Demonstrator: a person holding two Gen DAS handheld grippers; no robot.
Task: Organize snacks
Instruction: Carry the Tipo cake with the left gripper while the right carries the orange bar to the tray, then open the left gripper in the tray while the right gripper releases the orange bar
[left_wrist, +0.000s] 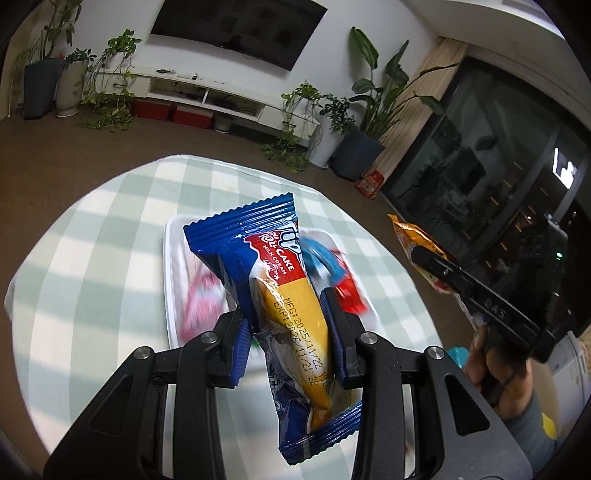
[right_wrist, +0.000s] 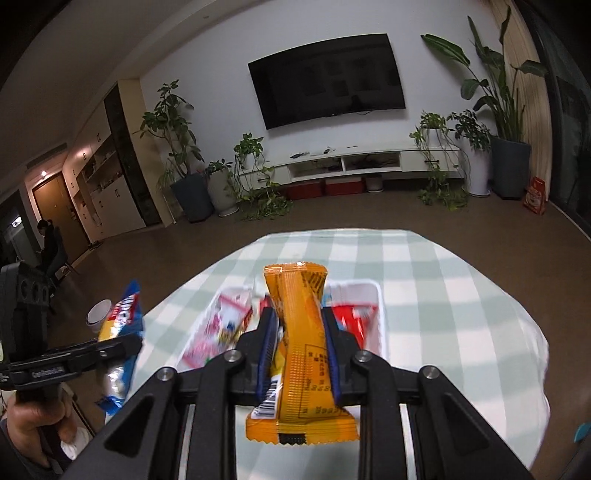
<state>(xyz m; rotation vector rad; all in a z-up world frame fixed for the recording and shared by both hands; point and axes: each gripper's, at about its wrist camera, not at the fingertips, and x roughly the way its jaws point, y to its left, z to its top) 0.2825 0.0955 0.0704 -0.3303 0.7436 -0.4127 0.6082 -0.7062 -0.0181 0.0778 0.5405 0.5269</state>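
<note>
We have one snack in each gripper. The left gripper (left_wrist: 291, 325) has its jaws narrowed on the blue roll cake packet (left_wrist: 275, 280), clamped across its middle at the centre of the left wrist view. The right gripper (right_wrist: 301, 350) has its jaws nearly closed on the orange bar wrapper (right_wrist: 301, 332), which pinches to a waist there. Both packets look light, soft and slick, so we judge a mid-body hold safest; the crimped ends would slip. Both grippers point forward and down over the white tray (left_wrist: 170, 280) on the checked bench (left_wrist: 92, 240), where other snacks lie blurred. Our right hand (left_wrist: 491, 365) shows at the lower right of the left wrist view.
</note>
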